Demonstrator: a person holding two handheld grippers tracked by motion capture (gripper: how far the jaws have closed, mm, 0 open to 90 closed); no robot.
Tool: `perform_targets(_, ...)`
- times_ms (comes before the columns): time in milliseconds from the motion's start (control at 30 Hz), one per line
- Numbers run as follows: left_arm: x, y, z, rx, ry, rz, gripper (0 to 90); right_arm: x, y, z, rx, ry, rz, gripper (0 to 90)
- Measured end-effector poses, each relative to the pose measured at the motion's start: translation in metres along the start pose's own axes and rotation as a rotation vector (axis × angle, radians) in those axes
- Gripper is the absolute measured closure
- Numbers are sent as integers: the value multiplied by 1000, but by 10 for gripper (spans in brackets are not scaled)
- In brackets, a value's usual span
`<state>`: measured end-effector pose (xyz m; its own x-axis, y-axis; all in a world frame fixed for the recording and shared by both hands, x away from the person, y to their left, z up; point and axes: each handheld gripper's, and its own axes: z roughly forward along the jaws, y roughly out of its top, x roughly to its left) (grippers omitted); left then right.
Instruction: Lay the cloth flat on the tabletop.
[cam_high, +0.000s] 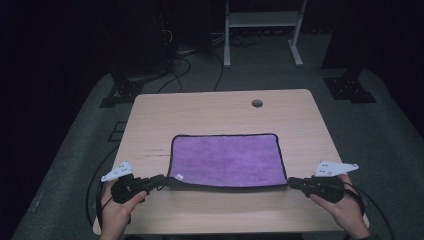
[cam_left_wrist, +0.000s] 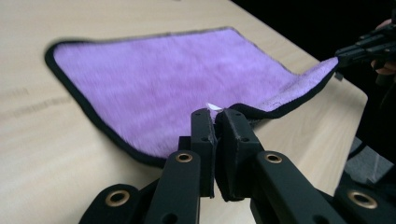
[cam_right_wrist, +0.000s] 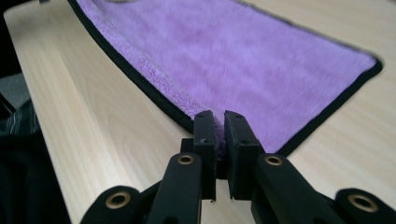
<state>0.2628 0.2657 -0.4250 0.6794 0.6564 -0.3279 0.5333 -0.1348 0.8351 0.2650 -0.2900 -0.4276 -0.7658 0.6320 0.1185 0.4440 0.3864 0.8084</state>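
The left gripper (cam_high: 161, 180) is pinching the near left corner of the purple towel (cam_high: 226, 160). Its jaws are squeezed tight on the cloth, so that corner is hidden between them, and only a bit of the small white tag (cam_left_wrist: 212, 107) peeks out. The towel lies flat in the middle of the wooden table (cam_high: 220, 110), with its near edge lifted a little. The right gripper (cam_high: 291, 182) is clamped on the near right corner, which is tucked out of sight too.
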Motion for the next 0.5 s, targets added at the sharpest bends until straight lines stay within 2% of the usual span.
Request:
perform_targets(167,-3,-16,-1,45,-1,-19,829,5,-12,2,30,25,15,833)
perform_targets(300,-4,-29,4,114,-10,-31,827,9,-21,5,73,28,0,828)
perform_targets(367,-7,-34,6,154,-2,-25,826,10,-25,7,97,35,3,826)
perform_targets(400,-8,-33,6,157,3,-11,826,10,-28,8,110,39,0,826)
perform_targets(500,-9,-33,9,189,7,-4,819,13,-33,12,152,43,-5,820)
